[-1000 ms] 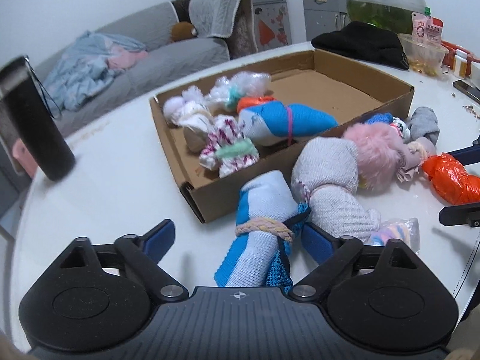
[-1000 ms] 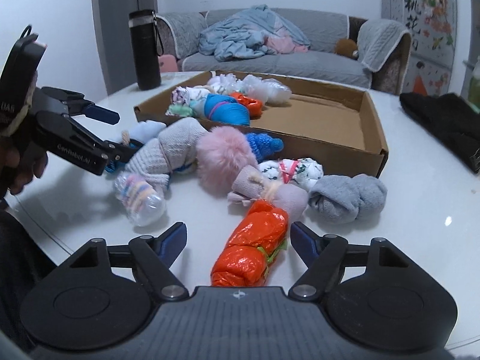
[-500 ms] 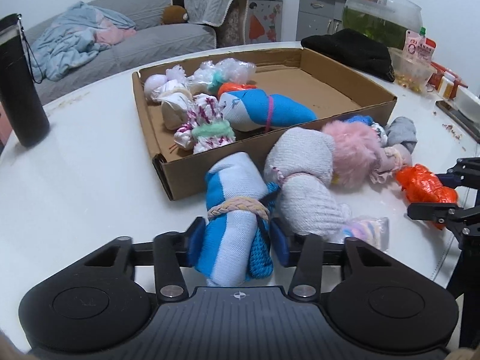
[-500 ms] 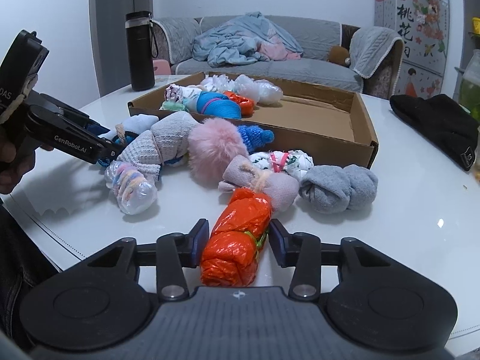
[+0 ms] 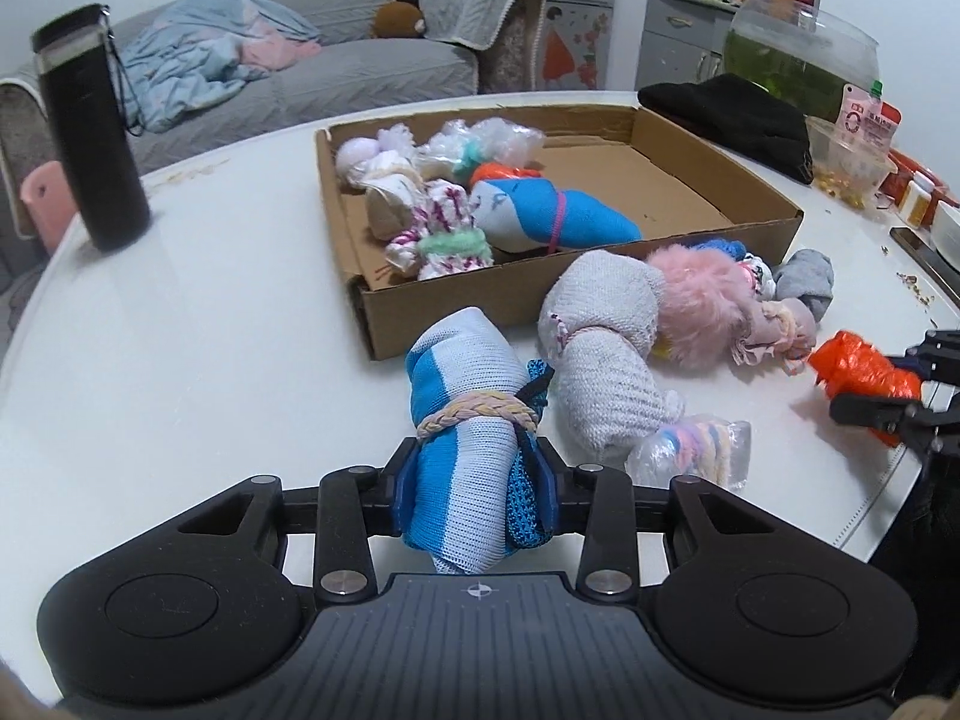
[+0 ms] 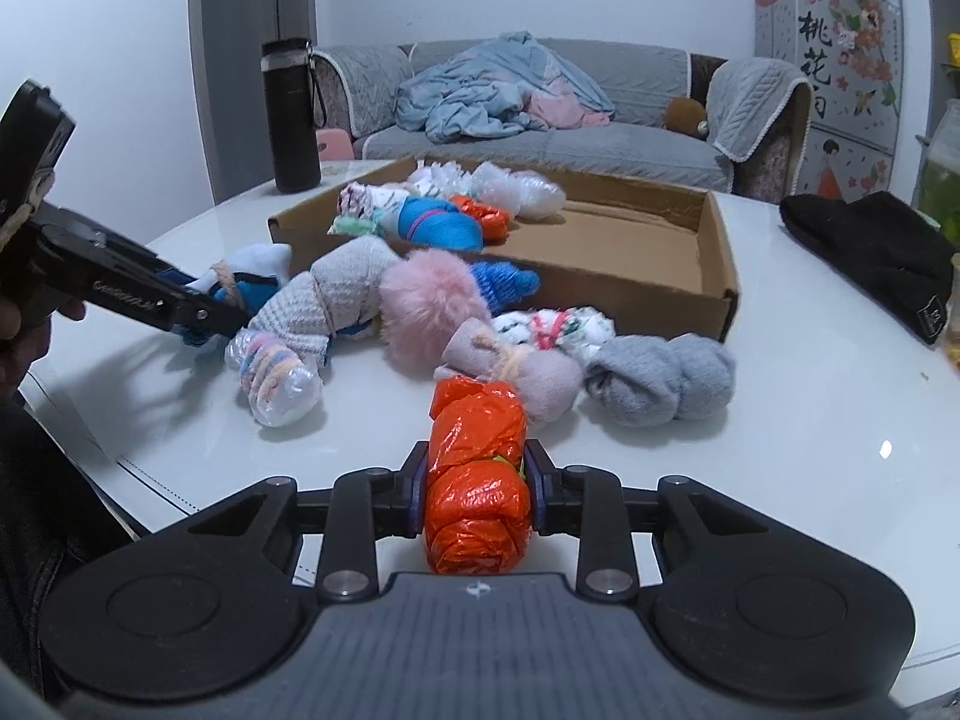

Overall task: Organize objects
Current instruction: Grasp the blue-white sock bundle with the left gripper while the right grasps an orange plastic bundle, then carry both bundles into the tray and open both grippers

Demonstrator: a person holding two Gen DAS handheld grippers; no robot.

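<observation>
Sock rolls and bagged bundles lie strewn on the white table [image 5: 180, 360], some already inside the cardboard box [image 5: 600, 285] ahead of both jaws. The left gripper [image 5: 477, 474] has its jaws clamped on a blue-and-white sock roll [image 5: 462, 414] tied with a braided band. Just right of that roll lies a grey knitted sock roll [image 5: 600, 360], touching a clear bag of pastel hair ties [image 5: 696, 450]. Ahead of the jaws stands the box's near wall. The right gripper [image 6: 477, 495] has its jaws pressed against an orange plastic bundle [image 6: 477, 474]. Directly beyond its far end sit a mauve sock roll [image 6: 528, 375] and a pink fluffy pompom [image 6: 429, 300], with a grey sock roll [image 6: 660, 378] to the right; these lie between the jaws and the box. A black flask [image 6: 291, 114] stands far left.
</observation>
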